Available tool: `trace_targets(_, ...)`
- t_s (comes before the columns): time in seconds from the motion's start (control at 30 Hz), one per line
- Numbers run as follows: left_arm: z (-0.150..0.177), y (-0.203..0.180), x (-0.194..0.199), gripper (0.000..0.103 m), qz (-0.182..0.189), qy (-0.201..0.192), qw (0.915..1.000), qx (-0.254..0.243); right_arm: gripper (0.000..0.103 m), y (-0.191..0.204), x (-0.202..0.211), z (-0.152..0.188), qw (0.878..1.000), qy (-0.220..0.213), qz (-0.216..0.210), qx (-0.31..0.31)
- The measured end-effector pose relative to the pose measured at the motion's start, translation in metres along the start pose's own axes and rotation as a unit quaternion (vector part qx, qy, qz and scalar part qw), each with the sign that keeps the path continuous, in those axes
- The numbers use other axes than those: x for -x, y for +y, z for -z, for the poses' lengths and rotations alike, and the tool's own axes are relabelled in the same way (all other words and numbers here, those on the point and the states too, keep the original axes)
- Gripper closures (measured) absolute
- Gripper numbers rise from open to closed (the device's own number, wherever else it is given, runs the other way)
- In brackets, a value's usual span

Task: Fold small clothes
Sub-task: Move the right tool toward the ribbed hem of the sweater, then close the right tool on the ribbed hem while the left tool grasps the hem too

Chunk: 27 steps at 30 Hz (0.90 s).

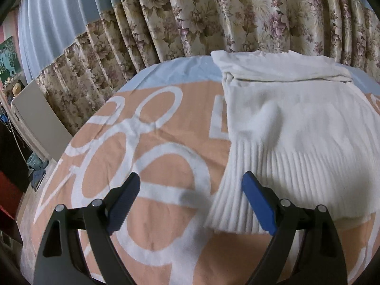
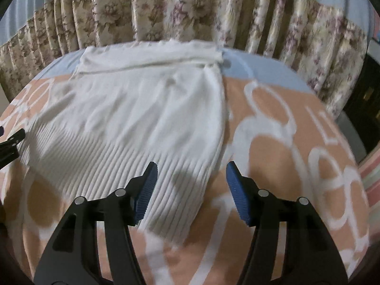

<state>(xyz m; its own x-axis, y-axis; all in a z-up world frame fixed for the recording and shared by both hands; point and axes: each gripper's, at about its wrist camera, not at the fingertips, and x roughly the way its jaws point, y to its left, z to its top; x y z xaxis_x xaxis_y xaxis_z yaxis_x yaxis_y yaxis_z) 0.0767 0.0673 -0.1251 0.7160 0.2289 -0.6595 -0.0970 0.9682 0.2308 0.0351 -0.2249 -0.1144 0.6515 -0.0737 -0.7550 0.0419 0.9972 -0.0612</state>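
A white knitted sweater (image 1: 296,123) lies flat on a peach blanket with white loops (image 1: 154,201), its ribbed hem (image 1: 237,201) nearest me. A folded band of the same white cloth (image 1: 273,66) lies across its far end. My left gripper (image 1: 190,178) is open above the hem's left corner, with its right pad over the ribbing and its left pad over the blanket. In the right wrist view the sweater (image 2: 147,109) fills the middle. My right gripper (image 2: 192,166) is open over the hem's right corner (image 2: 185,190). Neither holds anything.
A flowered curtain (image 1: 213,19) hangs close behind the bed's far edge. A pale blue sheet (image 1: 180,68) shows beyond the blanket. Furniture and clutter (image 1: 30,123) stand past the left edge. The left gripper's black tip (image 2: 10,140) shows at the left border of the right wrist view.
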Motion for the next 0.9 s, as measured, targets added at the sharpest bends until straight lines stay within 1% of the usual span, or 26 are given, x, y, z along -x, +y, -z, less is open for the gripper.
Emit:
trace_targets(0.07,-0.001,-0.001,0.002,0.014,-0.003,-0.005,1.0,-0.002,0.042,0.001,0.0,0.01,1.0,0.008,0.003,-0.004)
trace_targets(0.13,0.0,-0.003,0.0,0.014,-0.004,-0.002,1.0,-0.002,0.042,0.002,-0.005,0.016,1.0,0.02,0.002,-0.007)
trace_targets(0.2,-0.001,-0.001,0.001,0.014,-0.004,0.003,1.0,-0.002,0.04,0.001,-0.009,0.019,1.0,0.023,0.004,-0.01)
trace_targets(0.3,0.0,-0.001,0.001,0.012,-0.001,0.008,1.0,-0.003,0.041,0.001,-0.011,0.019,1.0,0.022,0.0,-0.014)
trace_targets(0.33,-0.001,-0.002,-0.001,0.011,0.0,0.011,0.9999,-0.006,0.048,0.0,-0.012,0.019,1.0,0.022,-0.008,-0.016)
trace_targets(0.37,-0.001,-0.004,-0.001,0.011,0.001,0.014,0.9999,-0.01,0.062,0.002,-0.012,0.02,1.0,0.018,-0.022,-0.013)
trace_targets(0.4,-0.001,-0.006,-0.003,0.011,0.002,0.015,0.9998,-0.014,0.068,0.006,-0.011,0.02,0.999,0.015,-0.029,-0.004)
trace_targets(0.43,0.0,-0.008,-0.003,0.011,0.004,0.016,0.9996,-0.021,0.079,0.01,-0.009,0.021,1.0,0.011,-0.029,0.007)
trace_targets(0.47,0.0,-0.01,-0.003,0.011,0.011,0.017,0.9995,-0.025,0.085,0.016,-0.008,0.022,1.0,0.006,-0.023,0.021)
trace_targets(0.53,0.0,-0.015,-0.004,0.011,0.03,0.022,0.9988,-0.032,0.089,0.021,-0.007,0.022,0.999,0.002,-0.016,0.033)
trace_targets(0.6,0.0,-0.019,-0.007,0.011,0.03,0.029,0.9982,-0.042,0.089,0.021,-0.008,0.022,0.999,0.003,-0.02,0.028)
trace_targets(0.67,-0.001,-0.019,-0.008,0.011,0.037,0.033,0.9981,-0.035,0.089,0.021,-0.008,0.022,0.999,0.005,-0.026,0.022)
trace_targets(0.73,-0.001,-0.02,-0.008,0.011,0.038,0.036,0.9981,-0.033,0.089,0.026,-0.007,0.023,0.999,0.005,-0.021,0.026)
trace_targets(0.83,-0.003,-0.017,-0.007,0.011,0.053,0.04,0.9977,-0.015,0.089,0.025,-0.007,0.023,0.999,0.004,-0.014,0.032)
trace_targets(0.9,-0.003,-0.012,-0.004,0.011,0.067,0.042,0.9968,0.007,0.089,0.021,-0.008,0.022,0.999,0.005,-0.019,0.028)
